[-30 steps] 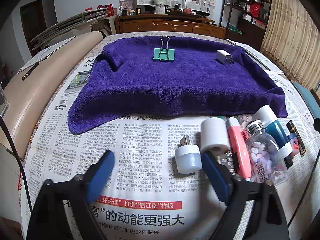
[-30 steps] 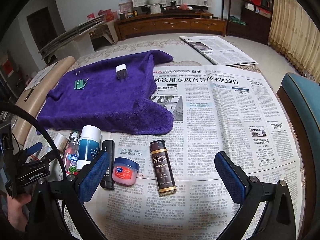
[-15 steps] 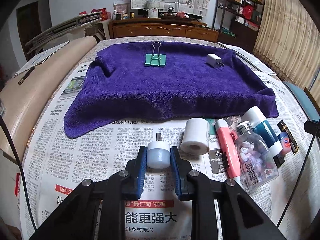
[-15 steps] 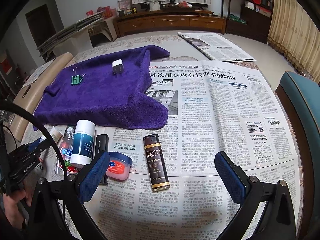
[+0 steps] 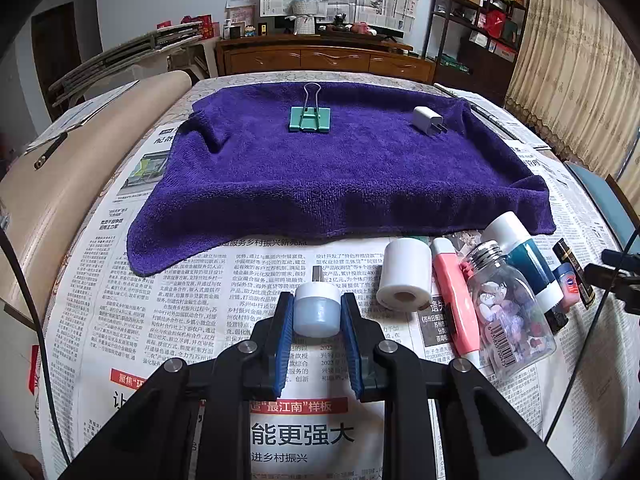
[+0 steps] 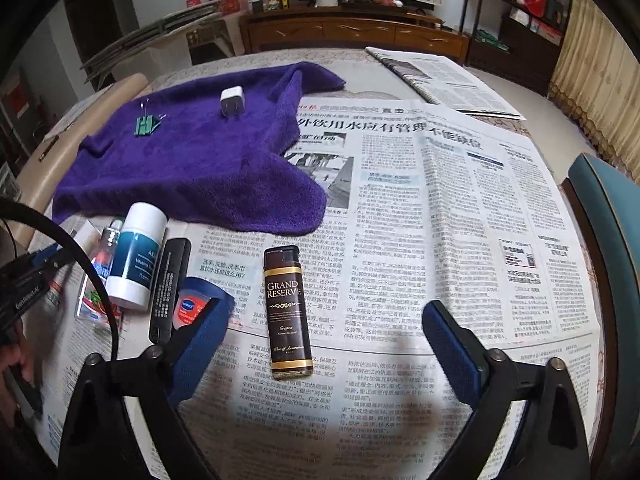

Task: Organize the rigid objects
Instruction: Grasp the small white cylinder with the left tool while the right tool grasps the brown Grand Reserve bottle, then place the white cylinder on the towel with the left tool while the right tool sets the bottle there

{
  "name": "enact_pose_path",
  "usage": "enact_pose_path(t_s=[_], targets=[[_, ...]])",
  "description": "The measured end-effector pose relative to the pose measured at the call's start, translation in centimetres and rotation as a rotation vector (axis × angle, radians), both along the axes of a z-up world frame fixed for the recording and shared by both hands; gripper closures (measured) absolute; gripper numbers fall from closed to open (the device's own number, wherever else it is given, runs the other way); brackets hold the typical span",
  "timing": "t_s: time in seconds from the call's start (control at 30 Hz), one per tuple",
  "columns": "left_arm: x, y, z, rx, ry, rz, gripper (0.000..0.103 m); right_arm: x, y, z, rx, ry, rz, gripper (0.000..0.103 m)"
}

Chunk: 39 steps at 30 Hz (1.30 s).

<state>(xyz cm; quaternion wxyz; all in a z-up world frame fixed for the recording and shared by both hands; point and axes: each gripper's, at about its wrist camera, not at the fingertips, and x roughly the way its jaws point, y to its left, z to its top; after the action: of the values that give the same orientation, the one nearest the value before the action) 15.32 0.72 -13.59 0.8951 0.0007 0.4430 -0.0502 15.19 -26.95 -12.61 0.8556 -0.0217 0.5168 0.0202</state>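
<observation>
My left gripper (image 5: pixel 316 308) is shut on a small white USB night light (image 5: pixel 316 310) and holds it over the newspaper, in front of the purple towel (image 5: pixel 340 172). A green binder clip (image 5: pixel 310 118) and a white charger plug (image 5: pixel 428 120) lie on the towel. My right gripper (image 6: pixel 326 320) is open low over the newspaper; the brown Grand Reserve bottle (image 6: pixel 289 306) lies between its fingers. A red Vaseline tin (image 6: pixel 192 306) sits by the left finger.
Beside the night light lie a white tape roll (image 5: pixel 405 276), a pink pen-like tube (image 5: pixel 456 300), a clear bottle of beads (image 5: pixel 508 312) and a teal-and-white bottle (image 5: pixel 528 260). A black stick (image 6: pixel 170 288) lies by the tin. A blue chair (image 6: pixel 608 216) stands at right.
My left gripper closed on the night light and now holds it. My right gripper moved forward and lower, so the Grand Reserve bottle now sits between its open fingers.
</observation>
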Motion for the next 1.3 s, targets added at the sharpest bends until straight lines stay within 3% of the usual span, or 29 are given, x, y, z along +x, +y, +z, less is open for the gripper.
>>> enact_pose_path(t_s=[0.1, 0.23, 0.43, 0.5, 0.9, 1.3], targets=[[0.0, -0.1, 0.0, 0.012, 0.001, -0.006, 0.080, 0.2, 0.5, -1.0, -0.005, 0.025, 0.046, 0.035], [0.1, -0.1, 0.0, 0.011, 0.002, -0.006, 0.080, 0.0, 1.6, -1.7, -0.040, 0.005, 0.110, 0.043], [0.1, -0.1, 0.0, 0.009, 0.004, -0.008, 0.080, -0.6, 2.2, -1.6, -0.021, -0.024, 0.170, 0.062], [0.1, -0.1, -0.1, 0.006, 0.004, -0.008, 0.080, -0.5, 2.1, -1.5, -0.025, -0.029, 0.161, 0.080], [-0.1, 1.4, 0.4, -0.022, 0.003, 0.030, 0.080, -0.3, 1.6, -0.3, 0.035, -0.042, 0.132, 0.080], [-0.3, 1.4, 3.9, -0.019, -0.061, 0.024, 0.080, 0.3, 2.1, 1.7, 0.085, -0.076, 0.112, 0.080]])
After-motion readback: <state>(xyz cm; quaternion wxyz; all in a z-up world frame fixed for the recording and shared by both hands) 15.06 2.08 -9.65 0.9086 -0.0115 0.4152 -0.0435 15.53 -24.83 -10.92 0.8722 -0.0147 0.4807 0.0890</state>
